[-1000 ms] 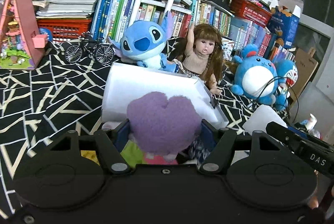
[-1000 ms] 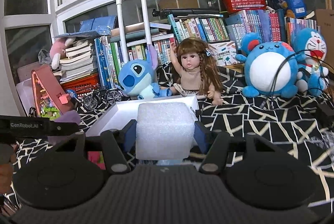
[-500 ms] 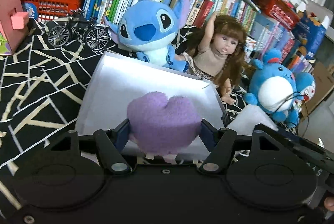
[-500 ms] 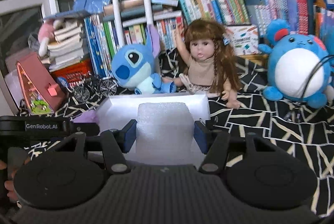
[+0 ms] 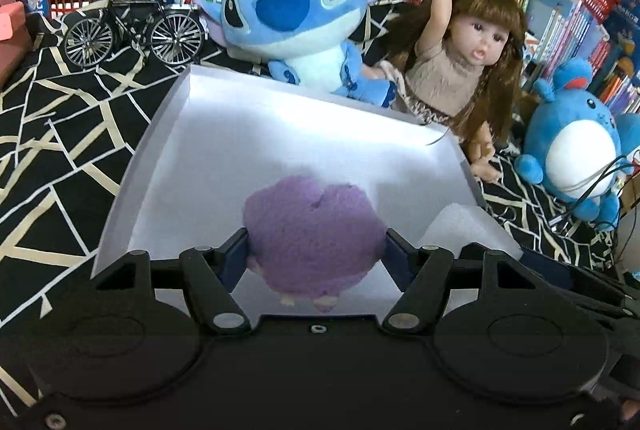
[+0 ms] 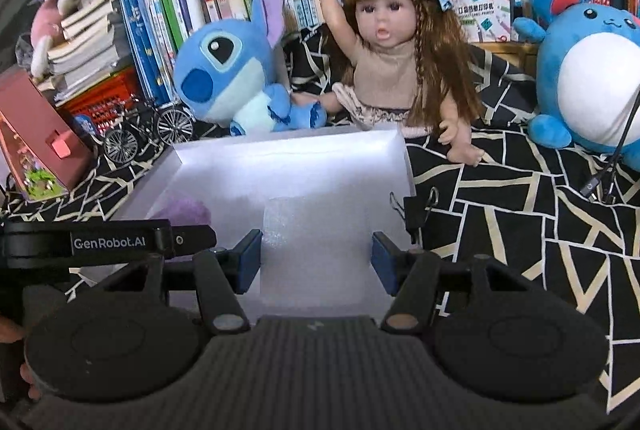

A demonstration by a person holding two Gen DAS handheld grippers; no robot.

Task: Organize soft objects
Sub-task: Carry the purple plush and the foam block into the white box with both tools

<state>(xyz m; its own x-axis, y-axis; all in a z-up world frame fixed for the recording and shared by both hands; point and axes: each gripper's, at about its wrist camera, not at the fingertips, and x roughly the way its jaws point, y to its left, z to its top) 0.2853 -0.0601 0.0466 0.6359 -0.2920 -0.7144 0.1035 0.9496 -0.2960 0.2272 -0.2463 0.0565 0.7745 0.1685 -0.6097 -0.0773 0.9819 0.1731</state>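
My left gripper [image 5: 316, 254] is shut on a purple plush toy [image 5: 312, 230] and holds it over the white box [image 5: 280, 133], inside its near half. My right gripper [image 6: 316, 254] is shut on a white foam block [image 6: 316, 250] and holds it over the same white box [image 6: 288, 165], toward its right side. The foam block also shows in the left wrist view [image 5: 468, 230] at the box's right edge. The purple toy shows in the right wrist view [image 6: 182, 209] behind the left gripper's arm.
A blue Stitch plush [image 5: 292, 9], a long-haired doll [image 5: 460, 61] and a round blue plush [image 5: 576, 149] sit behind the box before rows of books. A model bicycle [image 5: 132, 25] stands at the left. Binder clips [image 6: 416, 205] and cables [image 6: 612, 157] lie on the black patterned cloth.
Both grippers have moved forward and down over the white box with their loads. The box now fills more of both views.
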